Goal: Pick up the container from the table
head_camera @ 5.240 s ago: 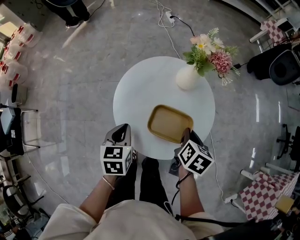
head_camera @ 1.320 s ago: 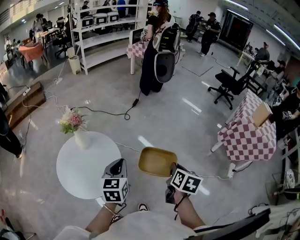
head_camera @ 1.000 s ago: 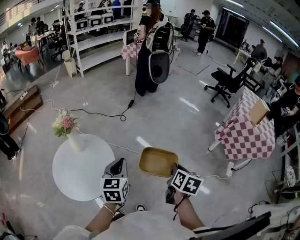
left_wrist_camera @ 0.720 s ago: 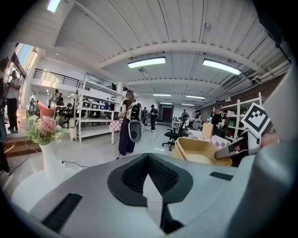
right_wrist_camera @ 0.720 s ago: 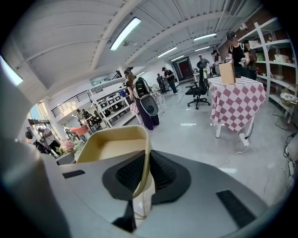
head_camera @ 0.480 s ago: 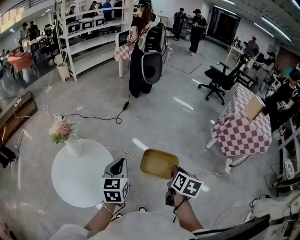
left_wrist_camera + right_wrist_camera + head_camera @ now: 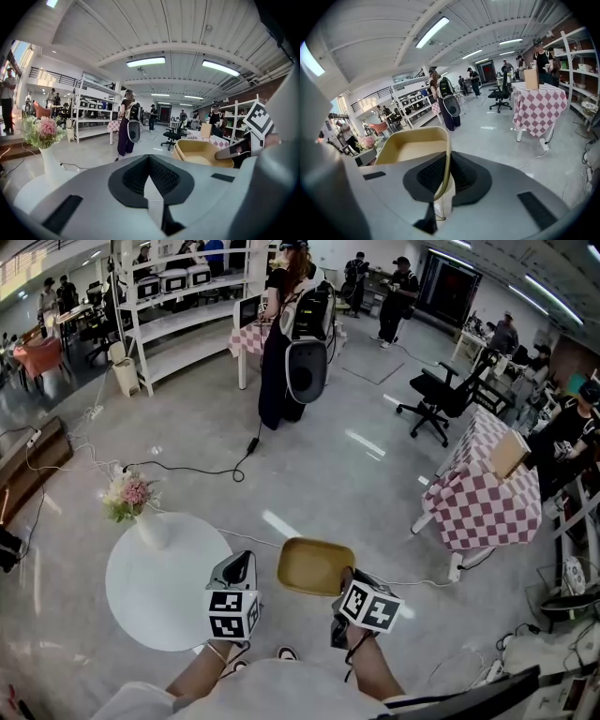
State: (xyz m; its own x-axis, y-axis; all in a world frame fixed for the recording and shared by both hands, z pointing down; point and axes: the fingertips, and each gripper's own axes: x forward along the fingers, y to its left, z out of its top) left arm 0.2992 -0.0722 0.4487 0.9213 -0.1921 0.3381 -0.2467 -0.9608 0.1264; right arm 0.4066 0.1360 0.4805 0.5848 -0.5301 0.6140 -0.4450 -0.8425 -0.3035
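The container is a shallow tan tray [image 7: 315,565], held level in the air to the right of the round white table [image 7: 159,582] and clear of it. My right gripper [image 7: 345,579] is shut on the tray's near right rim. In the right gripper view the thin rim [image 7: 446,154] stands upright between the two dark pads of that gripper [image 7: 446,176]. My left gripper [image 7: 236,570] hovers by the table's right edge, shut with nothing in it. In the left gripper view its pads [image 7: 149,171] meet, and the tray [image 7: 201,152] shows at the right.
A white vase of flowers [image 7: 141,521] stands on the table's far left. Beyond are grey floor with cables [image 7: 187,470], a person with a backpack [image 7: 291,334], shelving [image 7: 178,296], an office chair [image 7: 445,399] and a checked-cloth table [image 7: 487,502].
Five seconds ago the tray lay on the table; now it hangs off it in the right gripper. Over the last second both grippers stayed put; only the view shifted slightly.
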